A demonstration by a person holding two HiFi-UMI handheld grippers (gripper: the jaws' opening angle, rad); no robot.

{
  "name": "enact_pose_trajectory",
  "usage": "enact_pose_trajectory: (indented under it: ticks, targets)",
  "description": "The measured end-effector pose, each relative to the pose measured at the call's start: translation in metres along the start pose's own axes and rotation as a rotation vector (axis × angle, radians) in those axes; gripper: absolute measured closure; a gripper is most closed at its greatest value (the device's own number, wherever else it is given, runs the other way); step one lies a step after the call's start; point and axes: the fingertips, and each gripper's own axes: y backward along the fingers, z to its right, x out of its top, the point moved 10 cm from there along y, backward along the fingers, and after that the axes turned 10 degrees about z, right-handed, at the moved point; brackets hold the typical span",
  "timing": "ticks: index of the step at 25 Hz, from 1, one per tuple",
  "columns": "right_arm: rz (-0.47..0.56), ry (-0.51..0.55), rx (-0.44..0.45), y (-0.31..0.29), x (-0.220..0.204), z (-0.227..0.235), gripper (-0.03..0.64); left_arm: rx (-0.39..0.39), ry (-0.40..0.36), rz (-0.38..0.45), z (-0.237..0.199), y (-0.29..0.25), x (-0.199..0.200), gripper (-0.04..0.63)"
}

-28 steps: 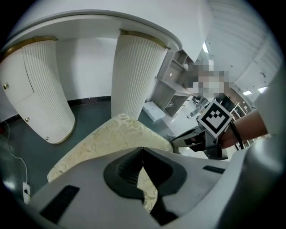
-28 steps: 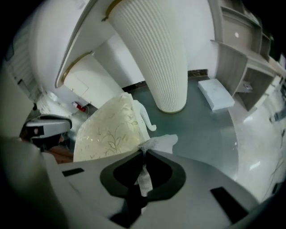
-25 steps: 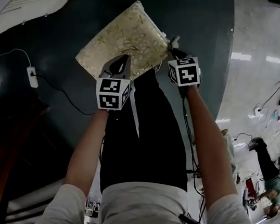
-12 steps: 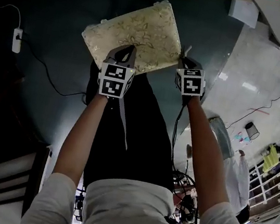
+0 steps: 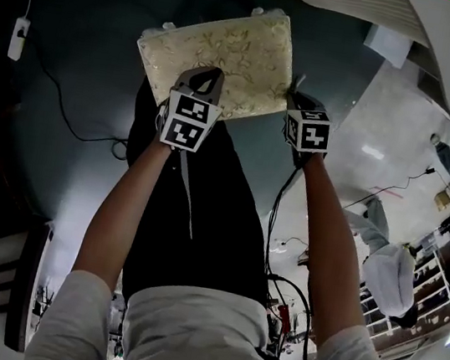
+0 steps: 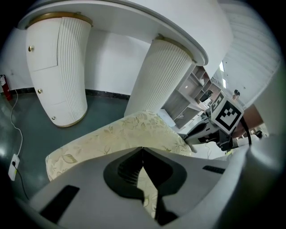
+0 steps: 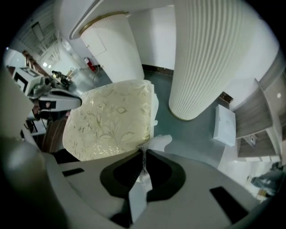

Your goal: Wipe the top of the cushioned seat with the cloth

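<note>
Dark floor [image 5: 76, 50] is topped by the seat [image 5: 220, 51], found just left of the right claw [image 5: 294, 99], clamped on cloth [image 7: 161, 143]; left claw [image 5: 215, 73] is closed

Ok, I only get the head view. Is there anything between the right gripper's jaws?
Observer: Yes. The right gripper is shut on a thin white cloth, which pokes out beside a corner of the cushioned seat.
Operator: And the left one?
Observer: The left gripper is shut with nothing in it. Only the seat's flowery fabric shows behind its jaws.
Operator: What's past the seat on that side?
Observer: A white ribbed cabinet with small gold knobs, standing on the dark floor.
</note>
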Motion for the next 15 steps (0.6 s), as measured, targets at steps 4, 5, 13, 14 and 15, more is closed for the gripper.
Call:
enact_pose_trajectory:
  ticks: [4, 5, 13, 14, 15]
  targets:
    - [-0.047, 0.104, 0.018, -0.002, 0.004, -0.002, 0.589, 0.014, 0.014, 0.017, -0.009, 0.002, 0.004, 0.58]
    - [-0.044, 0.121, 0.024, -0.002, 0.003, -0.002, 0.589, 0.015, 0.02, 0.013, -0.011, 0.003, 0.003, 0.58]
    - [-0.068, 0.154, 0.059, -0.012, 0.027, 0.005, 0.589, 0.042, 0.059, 0.012, -0.034, 0.004, 0.007, 0.58]
    - [-0.079, 0.178, 0.068, -0.013, 0.03, 0.004, 0.589, 0.046, 0.063, 0.013, -0.036, 0.005, 0.009, 0.58]
    - [-0.085, 0.199, 0.076, -0.013, 0.031, 0.003, 0.589, 0.05, 0.066, 0.014, -0.038, 0.006, 0.011, 0.58]
